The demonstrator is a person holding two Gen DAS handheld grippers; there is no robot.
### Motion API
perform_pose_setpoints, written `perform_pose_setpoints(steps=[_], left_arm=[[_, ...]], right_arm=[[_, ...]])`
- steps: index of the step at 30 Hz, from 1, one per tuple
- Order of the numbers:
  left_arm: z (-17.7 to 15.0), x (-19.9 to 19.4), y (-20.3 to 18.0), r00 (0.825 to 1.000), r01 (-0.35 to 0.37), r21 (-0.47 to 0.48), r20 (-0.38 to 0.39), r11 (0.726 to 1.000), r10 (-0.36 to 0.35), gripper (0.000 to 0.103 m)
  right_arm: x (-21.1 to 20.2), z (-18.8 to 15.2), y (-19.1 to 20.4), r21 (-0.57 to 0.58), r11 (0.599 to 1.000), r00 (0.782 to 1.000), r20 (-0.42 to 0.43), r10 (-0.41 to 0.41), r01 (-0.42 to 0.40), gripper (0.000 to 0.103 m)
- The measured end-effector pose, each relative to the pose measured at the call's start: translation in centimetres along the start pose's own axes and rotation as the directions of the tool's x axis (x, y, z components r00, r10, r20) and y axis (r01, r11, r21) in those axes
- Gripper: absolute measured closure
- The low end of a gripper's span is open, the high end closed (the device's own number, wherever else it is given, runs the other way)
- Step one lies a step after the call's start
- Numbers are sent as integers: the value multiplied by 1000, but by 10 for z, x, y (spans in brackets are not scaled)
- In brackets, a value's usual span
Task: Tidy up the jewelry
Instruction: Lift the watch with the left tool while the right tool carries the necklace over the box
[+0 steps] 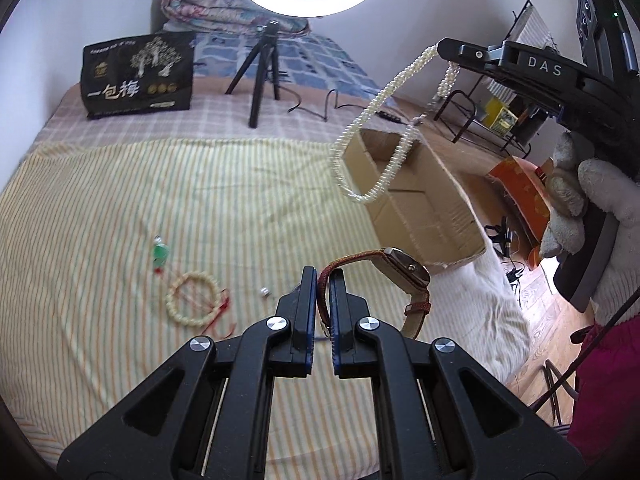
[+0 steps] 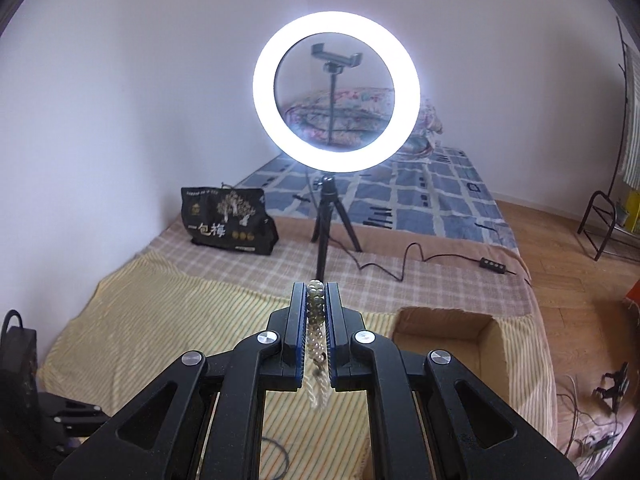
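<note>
With the left tool [image 1: 324, 280] pinching only the brown leather strap of the square-faced wristwatch [image 1: 404, 270] and the right tool [image 2: 317, 300] closed on the long white pearl necklace [image 1: 374, 128] dangling above the open cardboard box [image 1: 424, 200], either piece may, I judge, slip or swing past the box onto the bed.

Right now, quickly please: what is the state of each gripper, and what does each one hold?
Left gripper: closed on the strap of the watch.
Right gripper: closed on the pearl necklace, which hangs above the cardboard box.
</note>
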State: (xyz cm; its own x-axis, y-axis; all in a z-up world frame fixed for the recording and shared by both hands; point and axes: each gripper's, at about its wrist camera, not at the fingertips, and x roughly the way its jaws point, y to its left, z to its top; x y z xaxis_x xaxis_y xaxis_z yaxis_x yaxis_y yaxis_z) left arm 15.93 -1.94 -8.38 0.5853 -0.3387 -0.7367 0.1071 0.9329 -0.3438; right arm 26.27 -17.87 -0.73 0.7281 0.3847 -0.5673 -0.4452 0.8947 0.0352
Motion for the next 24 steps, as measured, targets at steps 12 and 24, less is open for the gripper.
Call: perform_pose_setpoints(steps=[12, 24], left_arm=[[26, 37, -52, 998, 64, 23, 2, 998, -64, 99], [36, 100, -108, 993, 106, 64, -56, 992, -103, 99]], right_arm=[[-22, -3, -71, 104, 989, 994, 28, -107, 103, 96], [-12, -37, -145, 192, 963, 981, -66, -180, 190, 96]])
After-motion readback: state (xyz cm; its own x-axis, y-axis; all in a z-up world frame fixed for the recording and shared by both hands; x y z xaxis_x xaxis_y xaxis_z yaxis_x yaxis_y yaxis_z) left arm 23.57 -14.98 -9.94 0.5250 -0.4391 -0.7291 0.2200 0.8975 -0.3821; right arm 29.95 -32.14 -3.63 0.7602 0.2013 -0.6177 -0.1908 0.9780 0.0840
